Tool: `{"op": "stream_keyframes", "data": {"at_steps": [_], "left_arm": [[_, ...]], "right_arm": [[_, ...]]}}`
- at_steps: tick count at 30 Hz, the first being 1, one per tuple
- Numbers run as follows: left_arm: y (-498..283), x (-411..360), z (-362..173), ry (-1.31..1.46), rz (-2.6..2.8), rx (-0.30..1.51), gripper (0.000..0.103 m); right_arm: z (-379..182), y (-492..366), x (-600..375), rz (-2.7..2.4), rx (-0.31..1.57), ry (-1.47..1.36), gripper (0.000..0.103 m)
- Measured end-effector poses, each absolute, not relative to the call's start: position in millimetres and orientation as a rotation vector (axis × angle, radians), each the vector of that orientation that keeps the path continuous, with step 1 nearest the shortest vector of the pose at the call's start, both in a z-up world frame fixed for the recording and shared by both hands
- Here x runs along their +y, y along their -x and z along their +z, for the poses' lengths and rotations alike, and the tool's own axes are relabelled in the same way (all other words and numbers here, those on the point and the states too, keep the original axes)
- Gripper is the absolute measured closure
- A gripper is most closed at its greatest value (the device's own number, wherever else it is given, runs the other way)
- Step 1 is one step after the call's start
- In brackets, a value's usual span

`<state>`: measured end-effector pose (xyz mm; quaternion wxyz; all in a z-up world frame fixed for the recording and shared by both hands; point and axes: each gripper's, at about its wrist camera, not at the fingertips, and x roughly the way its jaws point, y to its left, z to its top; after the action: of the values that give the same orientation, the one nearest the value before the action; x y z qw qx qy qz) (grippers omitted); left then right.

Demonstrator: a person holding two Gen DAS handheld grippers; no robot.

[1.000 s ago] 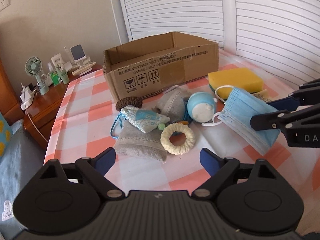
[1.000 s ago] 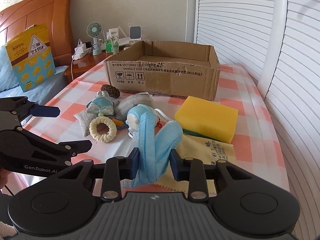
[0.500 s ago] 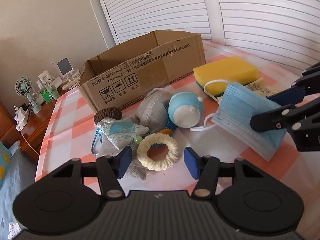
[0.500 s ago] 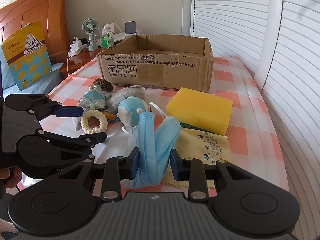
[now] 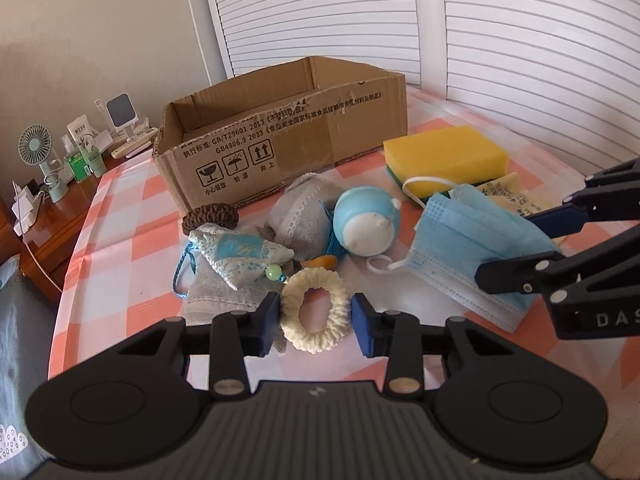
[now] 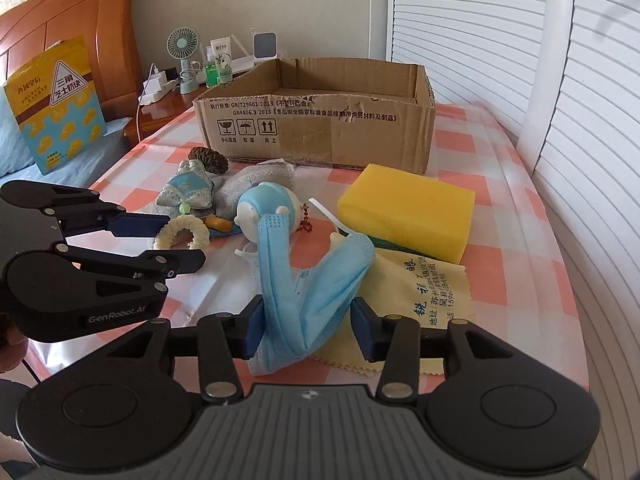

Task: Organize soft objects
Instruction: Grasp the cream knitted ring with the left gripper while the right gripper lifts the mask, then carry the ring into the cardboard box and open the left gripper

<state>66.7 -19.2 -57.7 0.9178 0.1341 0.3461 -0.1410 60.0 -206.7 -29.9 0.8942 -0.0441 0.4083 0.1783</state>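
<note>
My left gripper (image 5: 315, 322) has its jaws on both sides of a cream knitted ring (image 5: 314, 311), closing on it; the ring still rests on the checked tablecloth. My right gripper (image 6: 307, 325) is shut on a blue face mask (image 6: 308, 276) and holds it above the table; the mask also shows in the left wrist view (image 5: 468, 256). A blue-and-white round plush (image 5: 366, 222), a patterned sachet (image 5: 236, 256), grey pouches (image 5: 304, 212), a brown woven piece (image 5: 210, 218) and a yellow sponge (image 5: 444, 156) lie before an open cardboard box (image 5: 288, 128).
A yellow cloth (image 6: 420, 296) lies under the mask beside the sponge. A nightstand (image 6: 168, 104) with a fan and bottles stands left of the table. Shuttered doors run along the right. A bed with a headboard (image 6: 80, 32) is at the left.
My left gripper moved forward and narrowed its jaws around the cream ring. My right gripper kept hold of the mask and shifted slightly.
</note>
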Motion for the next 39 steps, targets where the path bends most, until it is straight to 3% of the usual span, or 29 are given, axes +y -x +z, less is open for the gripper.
{"op": "stream_keyframes", "data": {"at_steps": [5, 11, 28, 39], "left_arm": [[-65, -10, -53, -0.228, -0.328, 0.746, 0.065], [-61, -4, -47, -0.232, -0.361, 0.764, 0.065], [-58, 17, -2, -0.211, -0.458, 0.781, 0.065], [-123, 12, 37, -0.228, -0.456, 0.728, 0.065]], "right_arm": [[-29, -60, -203, 0.382, 0.851, 0.088, 0.055], [-18, -54, -201, 0.385, 0.817, 0.123, 0.074], [38, -38, -207, 0.395, 0.702, 0.204, 0.075], [62, -78, -219, 0.368, 0.649, 0.172, 0.075]]}}
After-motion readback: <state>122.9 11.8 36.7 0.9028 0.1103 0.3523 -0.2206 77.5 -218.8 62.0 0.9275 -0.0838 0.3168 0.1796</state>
